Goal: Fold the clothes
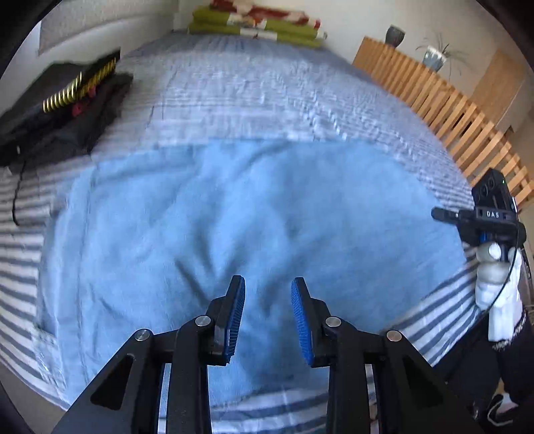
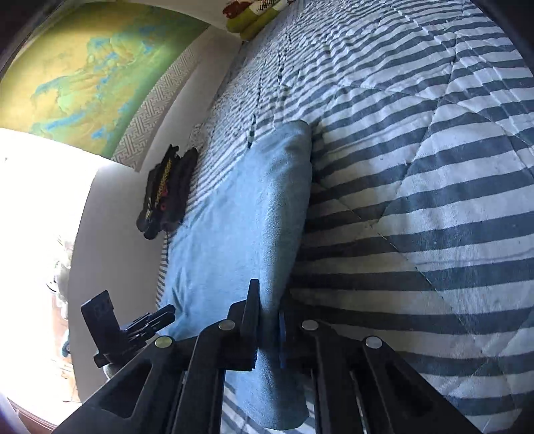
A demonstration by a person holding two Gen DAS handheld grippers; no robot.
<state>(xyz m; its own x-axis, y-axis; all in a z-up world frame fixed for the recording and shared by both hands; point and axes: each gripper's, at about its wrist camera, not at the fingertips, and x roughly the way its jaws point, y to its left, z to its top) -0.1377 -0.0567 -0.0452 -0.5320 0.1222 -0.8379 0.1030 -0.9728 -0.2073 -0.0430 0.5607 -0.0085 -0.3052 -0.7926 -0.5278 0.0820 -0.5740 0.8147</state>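
Note:
A light blue garment (image 1: pixel 233 217) lies spread on the blue-and-white striped bedspread (image 1: pixel 267 100). My left gripper (image 1: pixel 268 283) hovers over the garment's near part, its blue pads (image 1: pixel 235 317) apart with nothing between them. In the right wrist view the garment (image 2: pixel 233 217) runs away from me as a long strip, its right side a thick folded edge. My right gripper (image 2: pixel 268 310) is shut on the near end of that edge, and cloth hides most of its right finger. The left wrist view shows the right gripper (image 1: pixel 440 213) at the garment's right side, held by a white-gloved hand (image 1: pixel 497 283).
A black folded pile with yellow and red print (image 1: pixel 66 103) sits at the bed's left side, with a black cable (image 1: pixel 16 200) trailing from it. Green and red bedding (image 1: pixel 257 26) lies at the head. A wooden slatted frame (image 1: pixel 450 110) runs along the right. A map (image 2: pixel 83 76) hangs on the wall.

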